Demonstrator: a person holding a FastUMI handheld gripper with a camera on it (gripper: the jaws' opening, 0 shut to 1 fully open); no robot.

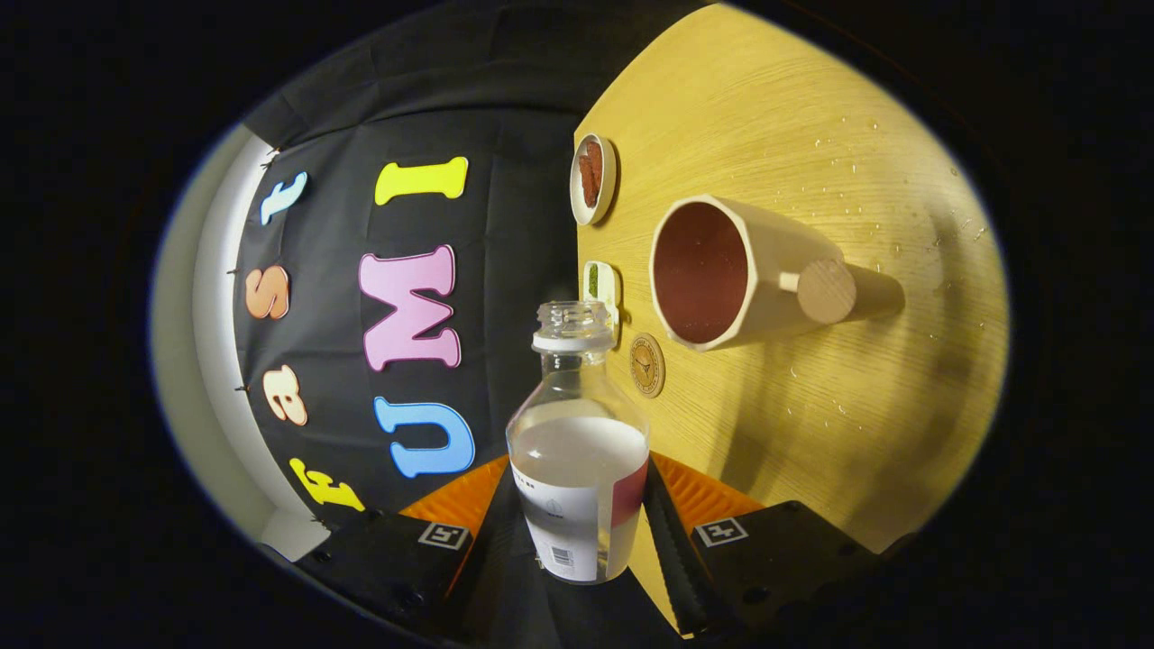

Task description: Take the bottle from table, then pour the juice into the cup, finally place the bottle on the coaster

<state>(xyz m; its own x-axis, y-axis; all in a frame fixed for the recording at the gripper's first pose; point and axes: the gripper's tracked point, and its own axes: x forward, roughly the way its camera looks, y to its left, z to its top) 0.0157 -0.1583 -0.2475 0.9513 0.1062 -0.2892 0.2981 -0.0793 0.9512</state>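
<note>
The desk (856, 135), pale wood with scattered droplets on it, appears turned on its side because the gripper is rolled over. On it stands the cup (748, 275), cream outside and dark red inside, its round wooden handle facing the camera and its open mouth well ahead of the fingers. Nearer is the bottle (577, 451), clear, uncapped, with a white collar and a label, roughly half full of pale liquid. The gripper (577, 532) has its tongs pinching the bottle's lower body, one finger pressed on each side, so it is lifted clear of the desk and tipped with the hand. Along the desk's far edge sit smaller things: a white round dish (593, 178) with something reddish in it, a small white holder (602, 290) with green inside, and nearest the bottle's neck a round tan coaster (647, 364).

I judge the taking done and the pour beginning; no liquid is at the mouth yet. Next the neck must come over the cup's rim, tipping further.
</note>
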